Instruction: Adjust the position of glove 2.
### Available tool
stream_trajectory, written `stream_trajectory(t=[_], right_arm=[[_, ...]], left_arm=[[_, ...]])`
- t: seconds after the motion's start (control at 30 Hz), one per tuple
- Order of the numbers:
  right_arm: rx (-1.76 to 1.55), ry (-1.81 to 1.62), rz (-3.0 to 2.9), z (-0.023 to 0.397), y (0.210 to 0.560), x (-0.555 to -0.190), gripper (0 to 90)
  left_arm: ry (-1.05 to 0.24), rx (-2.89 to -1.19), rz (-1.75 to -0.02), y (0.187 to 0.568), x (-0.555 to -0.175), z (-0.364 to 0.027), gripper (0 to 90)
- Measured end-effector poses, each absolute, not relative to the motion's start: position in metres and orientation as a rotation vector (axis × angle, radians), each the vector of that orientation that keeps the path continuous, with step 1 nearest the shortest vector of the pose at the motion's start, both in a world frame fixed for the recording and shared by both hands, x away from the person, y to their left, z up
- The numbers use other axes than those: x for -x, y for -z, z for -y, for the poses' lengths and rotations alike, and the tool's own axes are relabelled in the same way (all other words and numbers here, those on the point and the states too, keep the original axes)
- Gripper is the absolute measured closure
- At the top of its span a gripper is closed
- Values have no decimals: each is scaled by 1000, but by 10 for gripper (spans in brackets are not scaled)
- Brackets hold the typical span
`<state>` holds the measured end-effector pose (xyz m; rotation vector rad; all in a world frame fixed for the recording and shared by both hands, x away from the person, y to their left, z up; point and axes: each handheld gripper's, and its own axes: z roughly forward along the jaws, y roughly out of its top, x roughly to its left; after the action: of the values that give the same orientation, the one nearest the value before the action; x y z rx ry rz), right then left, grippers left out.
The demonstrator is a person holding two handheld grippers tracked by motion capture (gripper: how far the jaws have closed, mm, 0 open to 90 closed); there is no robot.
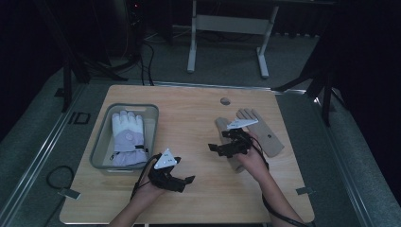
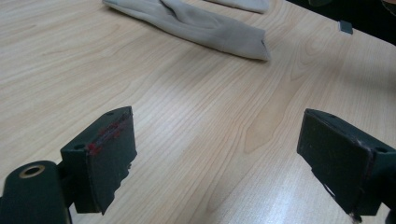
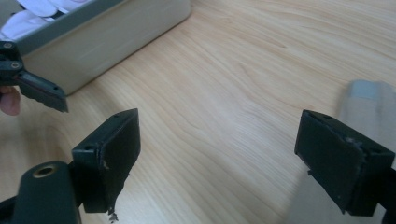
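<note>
A white and lilac glove (image 1: 126, 137) lies in a grey bin (image 1: 101, 144) at the table's left. Two beige gloves lie at the right: one flat (image 1: 267, 135), the other (image 1: 221, 126) beside it, partly under my right hand. My left gripper (image 1: 187, 182) hovers near the front of the table, right of the bin, jaws wide open over bare wood (image 2: 224, 158). It faces a beige glove (image 2: 210, 25) farther off. My right gripper (image 1: 218, 149) is open above the wood (image 3: 219, 158), pointing toward the bin (image 3: 102, 42), with a beige glove tip (image 3: 369, 100) at its right jaw.
A small round grey spot (image 1: 225, 100) sits near the table's far edge. A grey tape mark (image 1: 302, 190) is at the front right corner. A white desk frame (image 1: 227, 28) stands on the floor behind the table. Cables trail at the left.
</note>
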<state>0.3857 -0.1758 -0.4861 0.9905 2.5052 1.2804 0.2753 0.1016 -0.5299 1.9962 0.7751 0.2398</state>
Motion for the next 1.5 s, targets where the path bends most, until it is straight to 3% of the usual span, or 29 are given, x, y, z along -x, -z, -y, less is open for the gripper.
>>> stream_trajectory(t=[0.17,0.27,0.37,0.43,0.47,0.57,1.07,1.17,1.3,1.5], right_arm=[[-966,-1243,-2474,189,493,-387,109],[-973,-1214,-2461,197,497,-390,140],[-967,-1173,-2462,207,500,-397,228],[-961,-1157,-2459,210,502,-399,228],[-959,-1130,-2466,218,505,-405,364],[-975,-1098,-2469,227,511,-413,445],[-976,-968,-2523,231,548,-435,474],[-982,-952,-2511,229,547,-434,538],[-1009,-943,-2504,224,546,-429,750],[-1188,-966,-2438,214,541,-420,796]], left_arm=[[-244,-1998,-778,536,-274,-104,117],[-236,-1985,-782,538,-273,-105,117],[-240,-1994,-772,540,-272,-105,117],[-240,-1994,-772,540,-272,-105,117],[-248,-2002,-758,541,-271,-104,117],[-250,-2004,-741,541,-270,-103,117],[-241,-2005,-738,543,-271,-104,117],[-242,-2008,-740,544,-271,-104,117],[-245,-2005,-738,543,-270,-104,117],[-250,-2001,-741,542,-271,-105,117]])
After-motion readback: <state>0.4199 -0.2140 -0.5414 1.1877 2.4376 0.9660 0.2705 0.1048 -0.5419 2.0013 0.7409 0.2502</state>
